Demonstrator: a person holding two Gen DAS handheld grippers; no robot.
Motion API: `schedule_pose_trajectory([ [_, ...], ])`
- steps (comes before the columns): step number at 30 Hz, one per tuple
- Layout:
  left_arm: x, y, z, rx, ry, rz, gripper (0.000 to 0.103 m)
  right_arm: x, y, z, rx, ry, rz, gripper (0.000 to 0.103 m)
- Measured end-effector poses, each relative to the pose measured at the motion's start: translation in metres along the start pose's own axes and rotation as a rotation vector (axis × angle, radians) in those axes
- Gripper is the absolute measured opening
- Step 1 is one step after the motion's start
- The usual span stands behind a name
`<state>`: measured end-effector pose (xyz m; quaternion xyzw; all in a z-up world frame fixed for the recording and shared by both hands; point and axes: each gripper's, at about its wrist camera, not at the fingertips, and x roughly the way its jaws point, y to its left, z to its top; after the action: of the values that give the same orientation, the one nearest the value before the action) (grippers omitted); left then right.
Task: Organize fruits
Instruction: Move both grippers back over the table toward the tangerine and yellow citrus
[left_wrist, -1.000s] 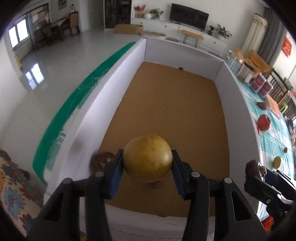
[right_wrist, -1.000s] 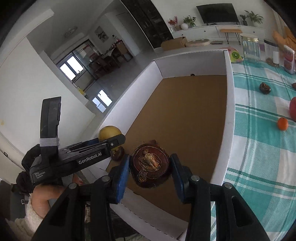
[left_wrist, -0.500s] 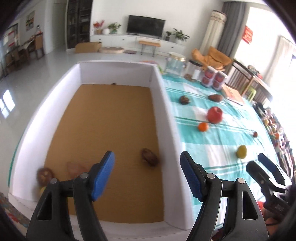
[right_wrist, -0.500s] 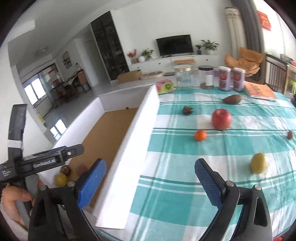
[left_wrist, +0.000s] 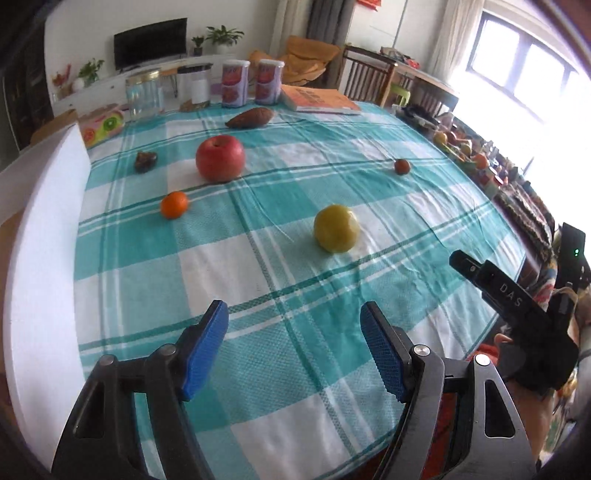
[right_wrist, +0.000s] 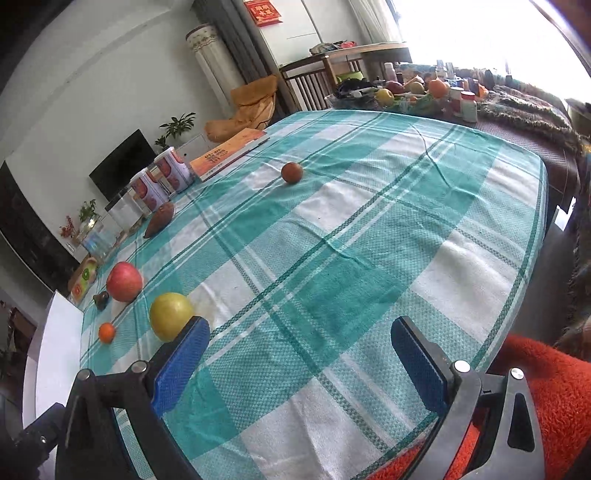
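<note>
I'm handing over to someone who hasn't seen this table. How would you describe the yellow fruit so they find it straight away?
Start at the table with the teal-and-white checked cloth, right of the white box wall. The yellow fruit lies on a white square near the middle, nearest the open left gripper. It is the only yellow piece: smaller than the red apple, bigger than the small orange.

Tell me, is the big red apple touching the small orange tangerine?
Apart. The left wrist view shows checked cloth between red apple and orange tangerine.
</note>
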<state>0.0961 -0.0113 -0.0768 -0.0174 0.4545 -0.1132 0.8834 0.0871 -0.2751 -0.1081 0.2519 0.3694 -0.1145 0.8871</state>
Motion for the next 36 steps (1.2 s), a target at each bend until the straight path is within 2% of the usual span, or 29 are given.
schedule_pose_trajectory([
  [3,0.024,0.001,-0.004,0.011,0.018,0.048,0.076,0.014,-0.007,-0.004,0.046,0.049,0.012,0.099],
  [10,0.069,0.011,-0.009,0.001,0.053,0.101,0.076,0.011,0.002,-0.01,0.0,0.003,0.03,0.099],
  [14,0.071,0.008,-0.013,0.038,0.024,0.13,0.077,0.008,0.003,-0.01,0.0,-0.01,0.04,0.099],
  [18,0.072,0.006,-0.018,0.062,-0.015,0.131,0.082,0.008,0.001,-0.009,0.014,-0.014,0.055,0.099],
  [20,0.071,0.007,-0.022,0.059,-0.041,0.131,0.085,-0.001,-0.005,-0.009,0.044,-0.055,0.082,0.099],
  [23,0.072,0.01,-0.02,0.056,-0.032,0.122,0.086,-0.021,-0.019,-0.009,0.111,-0.154,0.12,0.1],
  [25,0.072,0.011,-0.018,0.059,-0.021,0.113,0.086,-0.024,-0.026,-0.008,0.144,-0.171,0.13,0.102],
  [28,0.072,0.016,-0.008,0.018,0.015,0.088,0.086,-0.014,-0.027,-0.006,0.159,-0.118,0.141,0.102],
  [31,0.069,0.023,0.016,-0.058,0.006,0.041,0.086,-0.013,-0.025,-0.006,0.157,-0.115,0.147,0.102],
  [34,0.06,0.033,0.05,-0.099,-0.076,0.089,0.086,-0.014,-0.024,-0.006,0.148,-0.12,0.153,0.102],
  [36,0.058,0.048,0.075,-0.17,-0.127,0.107,0.086,-0.012,-0.025,-0.007,0.149,-0.112,0.159,0.102],
])
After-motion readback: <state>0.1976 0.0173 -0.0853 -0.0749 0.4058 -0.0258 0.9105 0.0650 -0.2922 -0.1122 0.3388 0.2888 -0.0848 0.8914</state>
